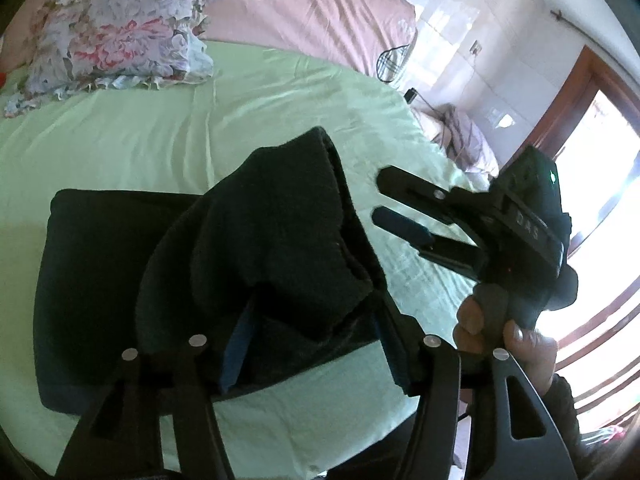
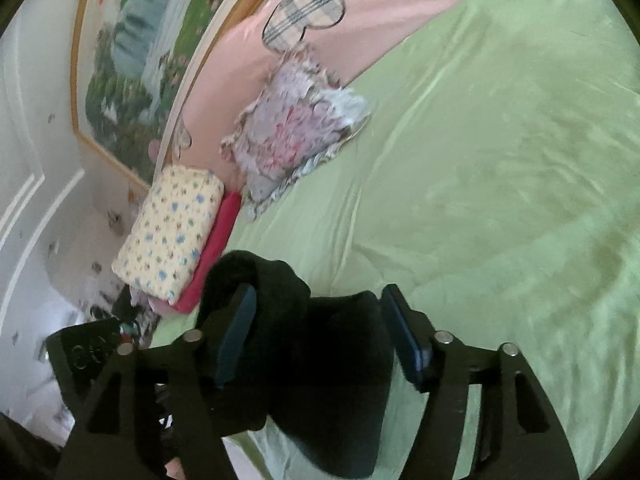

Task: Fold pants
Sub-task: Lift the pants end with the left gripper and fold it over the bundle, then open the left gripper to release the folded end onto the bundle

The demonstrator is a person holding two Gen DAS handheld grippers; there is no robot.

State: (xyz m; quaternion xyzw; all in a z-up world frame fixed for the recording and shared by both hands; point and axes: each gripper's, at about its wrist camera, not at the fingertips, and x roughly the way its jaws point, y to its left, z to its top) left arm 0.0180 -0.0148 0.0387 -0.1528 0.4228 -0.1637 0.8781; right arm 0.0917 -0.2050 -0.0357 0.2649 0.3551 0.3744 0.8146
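The dark pants [image 1: 132, 280] lie on the green bed sheet [image 1: 240, 120], partly folded into a flat block on the left of the left wrist view, with one bunched end raised off the sheet toward the near side. The left gripper [image 1: 312, 344] has its jaws spread wide; the raised fabric sits between the blue pads [image 1: 236, 352], but whether the pads press it cannot be told. The right gripper [image 1: 380, 196] appears to the right of the pants, apart from the cloth, its jaws released with a clear gap between them. In the right wrist view, dark fabric lies between that gripper's separated fingers [image 2: 404, 332]. A floral pillow [image 1: 116, 48] rests at the far left of the sheet, against a pink quilt [image 1: 320, 12].
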